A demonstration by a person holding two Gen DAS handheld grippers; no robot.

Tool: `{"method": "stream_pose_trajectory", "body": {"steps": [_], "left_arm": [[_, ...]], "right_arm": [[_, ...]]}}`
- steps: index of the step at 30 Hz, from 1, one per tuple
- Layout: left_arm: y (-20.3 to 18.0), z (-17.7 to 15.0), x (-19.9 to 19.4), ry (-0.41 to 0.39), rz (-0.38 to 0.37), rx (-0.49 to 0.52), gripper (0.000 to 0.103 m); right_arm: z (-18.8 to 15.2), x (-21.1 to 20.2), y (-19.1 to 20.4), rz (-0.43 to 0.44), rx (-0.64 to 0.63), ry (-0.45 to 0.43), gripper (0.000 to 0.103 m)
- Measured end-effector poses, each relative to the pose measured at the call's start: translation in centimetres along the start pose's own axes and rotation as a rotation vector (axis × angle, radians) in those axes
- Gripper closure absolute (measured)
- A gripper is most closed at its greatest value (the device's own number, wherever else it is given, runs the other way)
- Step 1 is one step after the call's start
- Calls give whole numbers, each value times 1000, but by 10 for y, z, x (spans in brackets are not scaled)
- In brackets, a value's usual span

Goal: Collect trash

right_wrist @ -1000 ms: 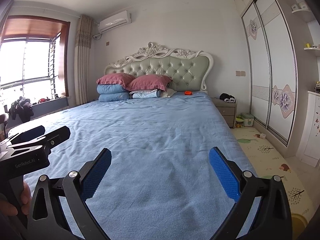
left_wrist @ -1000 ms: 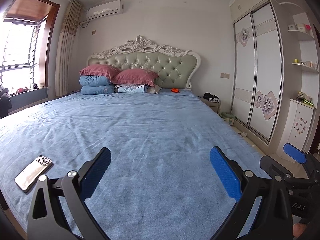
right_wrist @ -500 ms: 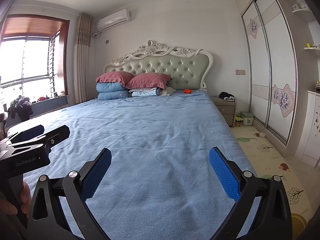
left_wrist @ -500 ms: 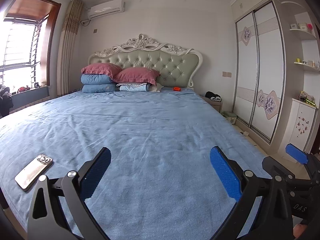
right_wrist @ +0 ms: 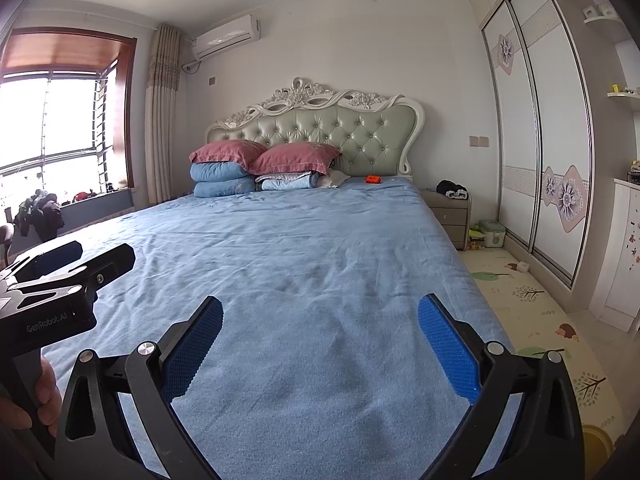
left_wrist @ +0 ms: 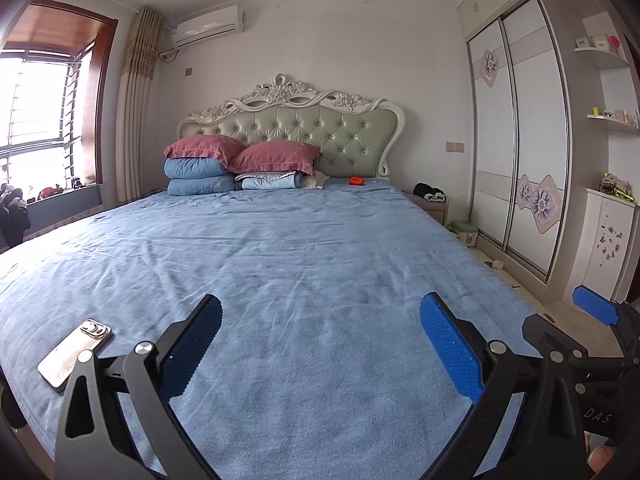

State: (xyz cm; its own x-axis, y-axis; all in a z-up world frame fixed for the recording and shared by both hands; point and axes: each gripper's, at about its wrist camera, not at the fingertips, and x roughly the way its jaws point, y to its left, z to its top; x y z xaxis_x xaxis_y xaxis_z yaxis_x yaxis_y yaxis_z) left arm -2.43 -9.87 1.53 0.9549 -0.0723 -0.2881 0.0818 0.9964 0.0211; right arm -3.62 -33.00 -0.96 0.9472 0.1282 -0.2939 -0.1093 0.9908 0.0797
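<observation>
Blue cloth covers the big bed (left_wrist: 304, 264), a little wrinkled in the middle. Both grippers hang over the foot of the bed, side by side, and both point at the headboard (left_wrist: 296, 136). The left gripper (left_wrist: 320, 350) has its two blue fingers spread wide, and nothing is between them. The right gripper (right_wrist: 320, 348) is spread wide too, with only blue cloth showing between its fingers. From the right gripper's camera, the left gripper sits low on the left, with a thumb (right_wrist: 28, 392) on its black handle. A phone (left_wrist: 75, 354) lies flat on the cloth, near the foot of the bed, just beside the left gripper's left finger. Far away at the head of the bed, a small orange thing (left_wrist: 355, 181) sits on the cloth, close under the headboard and just right of the pillows; it is too small to tell what it is. Two pink pillows (left_wrist: 240, 154) rest on top of folded blue blankets (left_wrist: 198, 178). A small bedside table (right_wrist: 450, 210) stands right of the bed with dark cloth heaped on top. On the floor by the wardrobe (right_wrist: 536, 128) sits a pale green box (right_wrist: 492, 233), and a small white scrap (right_wrist: 522, 267) lies on the play mat (right_wrist: 536, 320) near the wardrobe door. A window (right_wrist: 48, 128) glows bright on the left wall.
</observation>
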Motion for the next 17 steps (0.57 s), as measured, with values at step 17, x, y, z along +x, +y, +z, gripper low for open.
{"method": "stream_pose_trajectory", "body": {"steps": [17], "left_arm": [[10,3,2,5,8,-63,4]], "right_arm": [[-4,4,-5,12,20,18,8]]}}
